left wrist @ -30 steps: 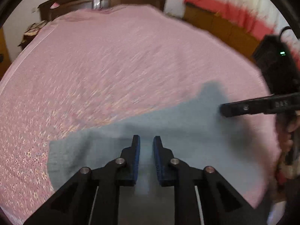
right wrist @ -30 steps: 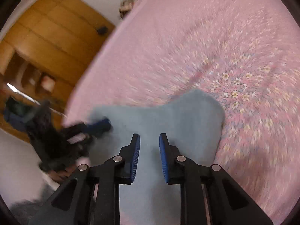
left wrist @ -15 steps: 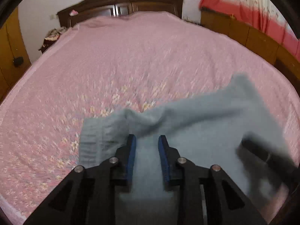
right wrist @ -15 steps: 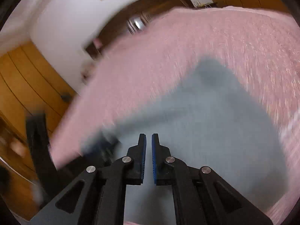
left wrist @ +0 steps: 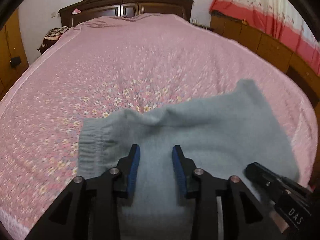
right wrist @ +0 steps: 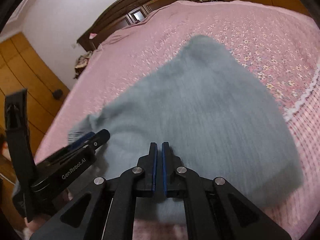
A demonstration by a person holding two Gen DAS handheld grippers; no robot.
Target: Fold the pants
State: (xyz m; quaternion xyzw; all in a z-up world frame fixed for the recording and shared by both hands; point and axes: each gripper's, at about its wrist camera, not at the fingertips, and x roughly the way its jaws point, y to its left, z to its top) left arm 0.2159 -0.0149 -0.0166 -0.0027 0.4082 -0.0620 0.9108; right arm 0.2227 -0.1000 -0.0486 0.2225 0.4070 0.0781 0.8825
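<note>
Nearest in the left wrist view, the left claw (left wrist: 156, 152) hangs over the grey-blue pants (left wrist: 210, 132), its blue pads apart and opening, with cloth beneath the gap but not pressed by either pad. The right claw (right wrist: 159, 147) sits low over the same garment, its pads drawn together to a thin slit; whether any fabric is pinched there cannot be told. From the left camera the right claw's black tip shows at the lower right, over the pants' near edge.

The pants lie bunched near the foot of the bed (left wrist: 140, 56), ribbed waistband (left wrist: 91, 140) at the left, a ridge of cloth raised across the middle. Past them spreads the pink floral bedspread, bare to the dark wooden headboard (left wrist: 128, 2). A heap of clothes (left wrist: 54, 34) sits left of the bed's head, wooden cabinets (left wrist: 260, 40) and a red-banded curtain (left wrist: 270, 14) to the right.
</note>
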